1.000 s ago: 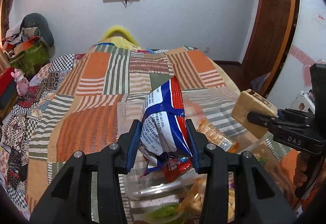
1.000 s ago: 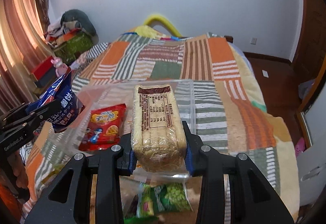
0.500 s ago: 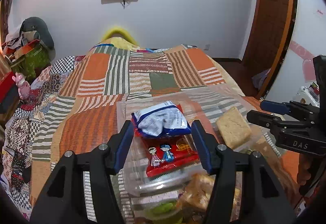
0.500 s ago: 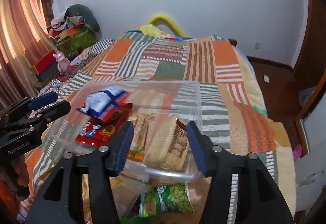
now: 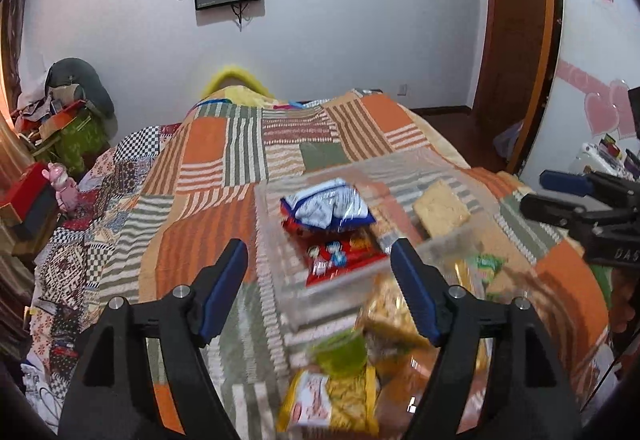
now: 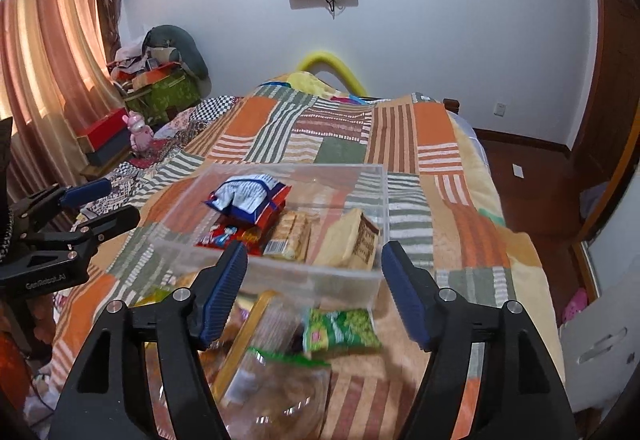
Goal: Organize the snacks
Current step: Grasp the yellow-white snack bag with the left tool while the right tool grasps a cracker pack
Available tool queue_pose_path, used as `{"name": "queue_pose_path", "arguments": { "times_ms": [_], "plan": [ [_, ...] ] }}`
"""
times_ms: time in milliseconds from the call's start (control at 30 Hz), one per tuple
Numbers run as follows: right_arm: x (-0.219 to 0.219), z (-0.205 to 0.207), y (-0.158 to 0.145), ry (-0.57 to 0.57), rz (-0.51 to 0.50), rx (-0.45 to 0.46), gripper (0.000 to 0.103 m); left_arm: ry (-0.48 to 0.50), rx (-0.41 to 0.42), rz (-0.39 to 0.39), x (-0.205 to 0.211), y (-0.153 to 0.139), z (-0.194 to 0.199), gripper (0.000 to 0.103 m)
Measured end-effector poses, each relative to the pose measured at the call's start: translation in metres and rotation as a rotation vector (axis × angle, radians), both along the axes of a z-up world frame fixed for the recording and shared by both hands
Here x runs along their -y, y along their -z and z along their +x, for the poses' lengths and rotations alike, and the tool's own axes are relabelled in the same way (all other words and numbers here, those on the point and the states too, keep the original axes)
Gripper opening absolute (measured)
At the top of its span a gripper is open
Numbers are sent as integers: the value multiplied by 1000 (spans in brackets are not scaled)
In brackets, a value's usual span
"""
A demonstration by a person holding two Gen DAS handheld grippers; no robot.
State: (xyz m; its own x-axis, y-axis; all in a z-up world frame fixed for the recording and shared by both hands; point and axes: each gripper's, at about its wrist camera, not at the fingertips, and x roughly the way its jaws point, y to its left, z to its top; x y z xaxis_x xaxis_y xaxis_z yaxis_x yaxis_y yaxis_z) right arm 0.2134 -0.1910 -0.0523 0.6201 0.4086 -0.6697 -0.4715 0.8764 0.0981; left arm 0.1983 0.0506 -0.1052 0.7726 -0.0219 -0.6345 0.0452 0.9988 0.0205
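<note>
Both your grippers, left gripper (image 5: 318, 280) and right gripper (image 6: 312, 282), empty, jaws just opening, now wide. Beyond fingertips: clear box (image 6: 374, 175) holds blue bag (image 6: 248, 195), red packet (image 6: 230, 234), biscuit packs (image 6: 352, 240). Below fingers: green packet (image 6: 340, 328), yellow packet (image 5: 332, 404), others loose on bed (image 6: 472, 240). Roughly half left.

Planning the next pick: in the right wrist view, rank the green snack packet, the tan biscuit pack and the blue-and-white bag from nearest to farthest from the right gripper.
1. Green snack packet, on the bedspread, outside the clear box.
2. Tan biscuit pack, in the box, right side.
3. Blue-and-white bag, in the box, back left.
</note>
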Motion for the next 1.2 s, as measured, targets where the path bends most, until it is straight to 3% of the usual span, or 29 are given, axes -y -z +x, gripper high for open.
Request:
{"name": "queue_pose_path", "arguments": {
  "times_ms": [333, 733, 967, 1033, 1100, 1200],
  "plan": [
    [9, -26, 30, 6, -15, -84, 69, -2, -115, 22, -9, 46, -33, 81],
    [15, -37, 77, 30, -21, -235, 69, -27, -253, -25, -21, 106, -39, 81],
    [12, -40, 89, 25, -23, -269, 69, -15, -283, -127, -22, 121, -32, 81],
    [12, -41, 91, 19, -16, -276, 69, -11, -285, -143, -22, 124, -31, 76],
    [13, -42, 90, 19, -6, -276, 67, 4, -292, -156, -20, 125, -30, 54],
    [16, -43, 91, 8, 15, -290, 58, 10, -279, -140, -16, 125, -33, 47]
  ]
}}
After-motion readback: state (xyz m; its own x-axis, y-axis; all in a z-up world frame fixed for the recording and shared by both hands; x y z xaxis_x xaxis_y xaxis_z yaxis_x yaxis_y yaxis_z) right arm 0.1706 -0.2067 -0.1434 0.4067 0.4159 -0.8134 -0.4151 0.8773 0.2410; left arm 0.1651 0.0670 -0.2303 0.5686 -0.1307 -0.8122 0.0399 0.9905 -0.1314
